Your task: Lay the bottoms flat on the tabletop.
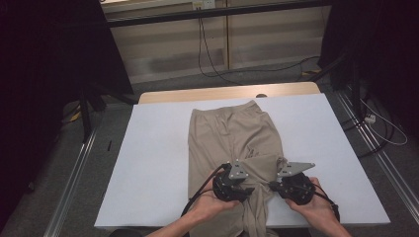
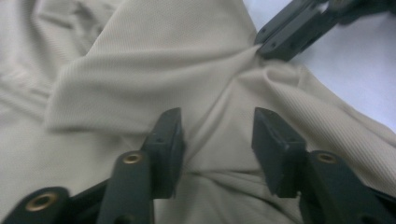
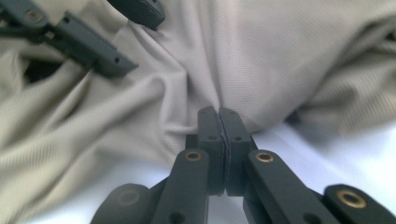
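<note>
A beige knit garment (image 1: pixel 231 131) lies lengthwise down the middle of the white table (image 1: pixel 158 163), its near end bunched and hanging over the front edge. My left gripper (image 2: pixel 217 126) is open low over the bunched cloth (image 2: pixel 154 79); a raised fold runs between its jaws, which do not press on it. In the high view the left gripper (image 1: pixel 251 190) and right gripper (image 1: pixel 272 185) face each other closely over the near end. My right gripper (image 3: pixel 219 113) is shut, pinching a fold of the garment (image 3: pixel 261 60) at its tips. The right gripper (image 2: pixel 262 46) also appears at top right of the left gripper view.
The white table has bare surface on both sides of the garment. A wooden edge (image 1: pixel 227 92) shows at the table's far side. Cables (image 1: pixel 207 59) lie on the floor beyond, and dark stands and rails flank the table.
</note>
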The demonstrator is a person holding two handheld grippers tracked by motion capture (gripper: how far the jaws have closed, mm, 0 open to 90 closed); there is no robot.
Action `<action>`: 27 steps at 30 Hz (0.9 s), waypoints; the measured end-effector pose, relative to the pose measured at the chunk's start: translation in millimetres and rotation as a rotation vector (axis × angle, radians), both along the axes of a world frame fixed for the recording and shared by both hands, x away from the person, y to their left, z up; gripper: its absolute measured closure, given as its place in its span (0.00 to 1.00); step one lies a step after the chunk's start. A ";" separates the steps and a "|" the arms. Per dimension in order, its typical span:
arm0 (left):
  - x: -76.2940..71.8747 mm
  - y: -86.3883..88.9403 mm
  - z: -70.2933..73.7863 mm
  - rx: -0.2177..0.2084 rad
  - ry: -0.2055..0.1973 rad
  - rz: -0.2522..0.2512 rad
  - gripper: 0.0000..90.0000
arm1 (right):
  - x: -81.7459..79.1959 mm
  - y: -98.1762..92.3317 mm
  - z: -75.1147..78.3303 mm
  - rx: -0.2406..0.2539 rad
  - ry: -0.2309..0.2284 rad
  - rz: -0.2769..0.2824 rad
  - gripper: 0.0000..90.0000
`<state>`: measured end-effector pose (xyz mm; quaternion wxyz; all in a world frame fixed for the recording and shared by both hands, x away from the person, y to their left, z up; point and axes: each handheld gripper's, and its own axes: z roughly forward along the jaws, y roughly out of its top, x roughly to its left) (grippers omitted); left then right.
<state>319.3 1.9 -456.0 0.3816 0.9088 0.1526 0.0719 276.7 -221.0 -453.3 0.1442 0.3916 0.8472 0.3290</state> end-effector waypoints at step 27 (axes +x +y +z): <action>-37.3 5.2 17.7 -0.073 0.087 -0.101 0.81 | -42.2 -12.2 11.3 0.049 -0.038 0.032 0.61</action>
